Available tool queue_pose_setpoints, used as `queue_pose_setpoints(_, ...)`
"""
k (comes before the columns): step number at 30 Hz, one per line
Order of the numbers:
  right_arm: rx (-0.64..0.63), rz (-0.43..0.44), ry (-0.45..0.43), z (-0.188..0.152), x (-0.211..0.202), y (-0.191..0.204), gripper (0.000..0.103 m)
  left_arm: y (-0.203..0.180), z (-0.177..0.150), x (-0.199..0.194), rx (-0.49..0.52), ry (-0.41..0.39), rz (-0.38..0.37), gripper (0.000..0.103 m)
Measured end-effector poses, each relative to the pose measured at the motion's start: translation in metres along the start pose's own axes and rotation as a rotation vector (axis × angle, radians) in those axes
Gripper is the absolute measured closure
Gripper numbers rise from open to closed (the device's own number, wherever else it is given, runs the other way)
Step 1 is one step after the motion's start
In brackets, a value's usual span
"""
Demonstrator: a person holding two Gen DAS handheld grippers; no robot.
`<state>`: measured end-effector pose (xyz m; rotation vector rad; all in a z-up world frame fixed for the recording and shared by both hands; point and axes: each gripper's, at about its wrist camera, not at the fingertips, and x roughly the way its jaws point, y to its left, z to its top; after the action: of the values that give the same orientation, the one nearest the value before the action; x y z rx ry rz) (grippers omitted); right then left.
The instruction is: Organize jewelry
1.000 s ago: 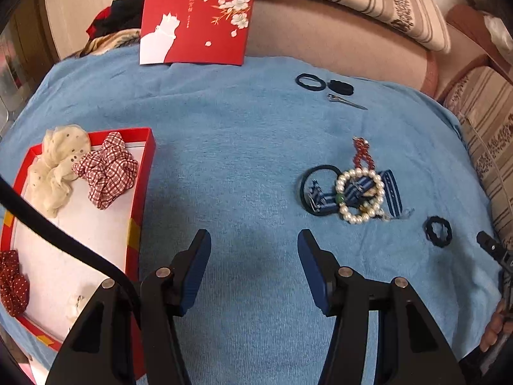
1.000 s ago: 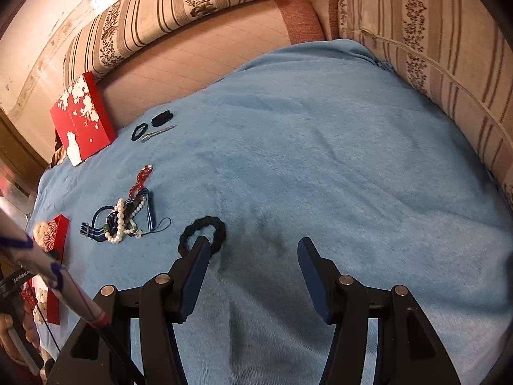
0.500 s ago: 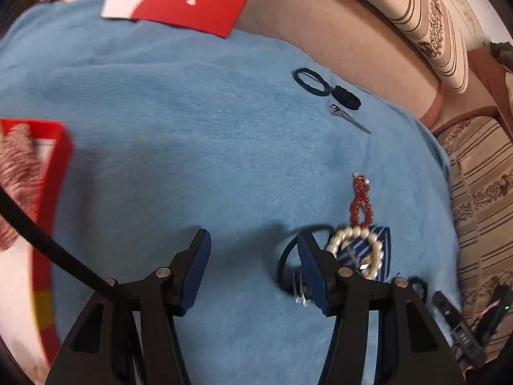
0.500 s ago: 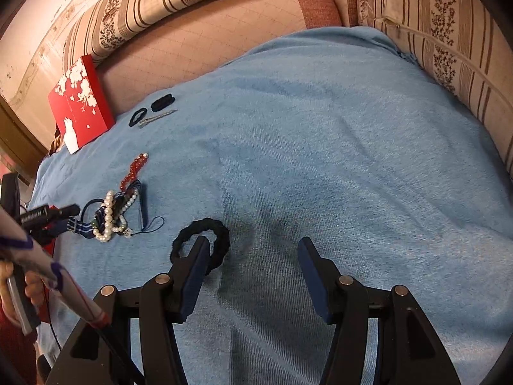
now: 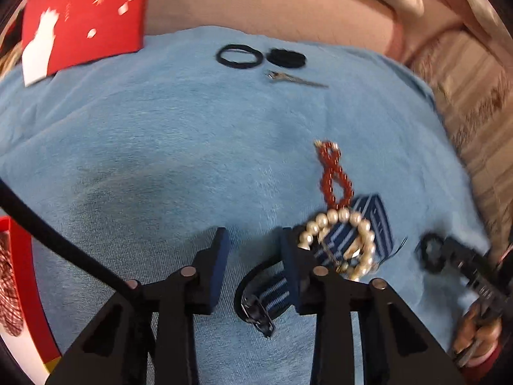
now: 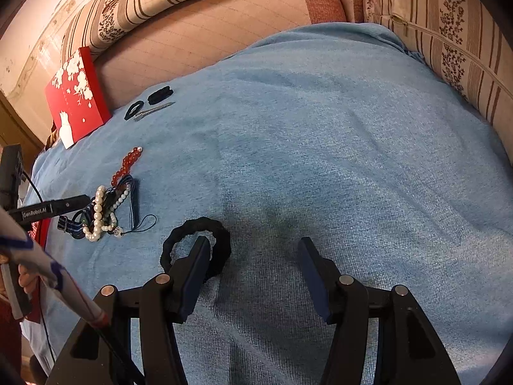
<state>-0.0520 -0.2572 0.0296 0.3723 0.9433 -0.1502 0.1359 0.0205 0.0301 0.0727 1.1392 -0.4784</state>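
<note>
On the blue blanket lies a heap: a pearl bracelet, a red bead bracelet and a blue striped band with a black hair tie and clip. My left gripper is open and low over the heap's left end; the striped band and clip lie between its jaws, the right finger against the pearls. The heap shows in the right wrist view too. My right gripper is open, its left finger over a black braided hair tie.
A thin black hair tie, a thick black one and a metal hair clip lie at the blanket's far edge. A red flowered box lid leans on the sofa back. A red tray with scrunchies is at left.
My left gripper has moved right and down from the red tray to the heap, and its jaws have narrowed a little. My right gripper has crept slightly toward the braided hair tie.
</note>
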Motion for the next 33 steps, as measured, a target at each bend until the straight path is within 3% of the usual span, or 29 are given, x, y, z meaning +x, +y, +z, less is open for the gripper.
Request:
queue_pose_setpoints(3, -0.011, 0.003, -0.002, 0.000, 0.000, 0.003, 0.042, -0.005, -0.004, -0.002, 0.036, 0.001, 0.001, 0.077)
queue_pose_setpoints(8, 0.040, 0.066, 0.004, 0.001, -0.002, -0.003, 0.042, 0.026, -0.006, -0.009, -0.139, -0.003, -0.184, 0.077)
queue_pose_setpoints(12, 0.100, 0.111, 0.008, 0.001, -0.004, -0.011, 0.042, 0.037, -0.004, -0.011, -0.201, -0.012, -0.258, 0.077)
queue_pose_setpoints(18, 0.134, 0.150, 0.009, 0.001, -0.004, -0.016, 0.042, 0.019, -0.005, -0.001, -0.090, 0.027, -0.226, 0.073)
queue_pose_setpoints(23, 0.137, 0.182, 0.016, 0.001, -0.003, -0.015, 0.042, 0.017, -0.008, 0.000, -0.065, 0.043, -0.260, 0.071)
queue_pose_setpoints(26, 0.079, 0.133, 0.015, 0.001, 0.001, -0.003, 0.042, 0.007, -0.014, 0.001, 0.008, 0.057, -0.202, 0.073)
queue_pose_setpoints(27, 0.058, 0.115, 0.014, 0.001, 0.002, 0.000, 0.042, 0.004, -0.015, 0.001, 0.028, 0.057, -0.176, 0.079)
queue_pose_setpoints(29, 0.002, 0.050, 0.008, 0.001, 0.006, 0.010, 0.052, -0.001, -0.016, 0.002, 0.058, 0.063, -0.133, 0.094)
queue_pose_setpoints(30, -0.029, 0.005, 0.004, 0.001, 0.008, 0.015, 0.059, -0.001, -0.016, 0.001, 0.058, 0.064, -0.134, 0.094)
queue_pose_setpoints(32, -0.089, -0.074, -0.001, 0.001, 0.012, 0.025, 0.087, -0.001, -0.017, -0.003, 0.055, 0.054, -0.123, 0.094)
queue_pose_setpoints(33, -0.106, -0.080, 0.001, 0.003, 0.013, 0.027, 0.091, -0.001, -0.017, -0.007, 0.050, 0.043, -0.117, 0.094)
